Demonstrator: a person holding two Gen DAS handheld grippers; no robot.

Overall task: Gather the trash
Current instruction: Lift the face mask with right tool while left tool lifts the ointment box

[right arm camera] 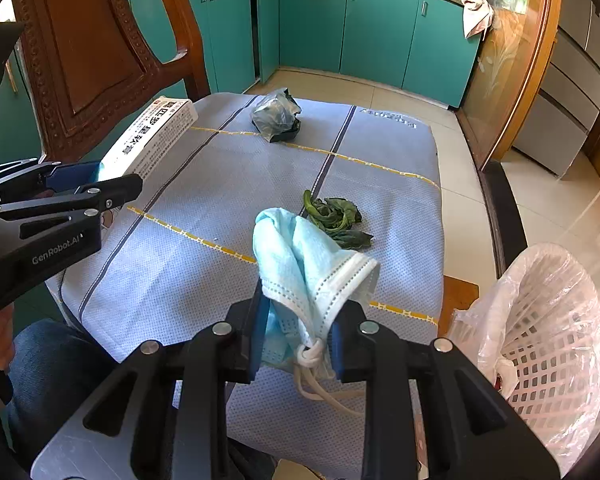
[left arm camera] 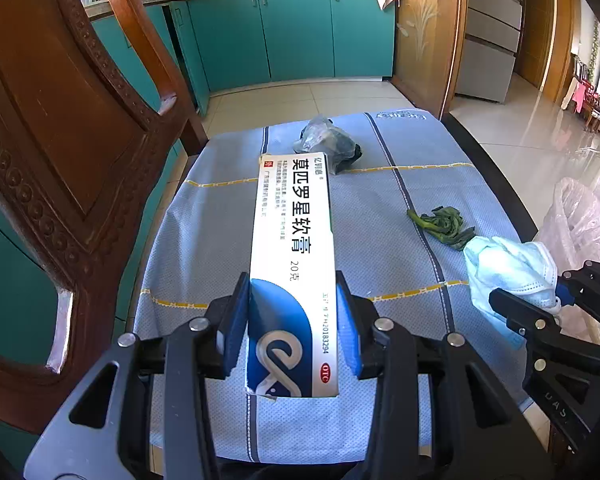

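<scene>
Left wrist, rectangular cardboard box [left arm camera: 292, 264], crumpled mask [left arm camera: 508, 268]

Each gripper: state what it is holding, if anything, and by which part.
The left gripper clamps the ointment box near its blue end. The right gripper pinches the bunched face mask at its lower end, beside the knotted ear loops.

chair [left arm camera: 72, 152] blocks left | cloth [right arm camera: 204, 184] centre open | basket [right arm camera: 548, 344] right, seemingly reachable
</scene>
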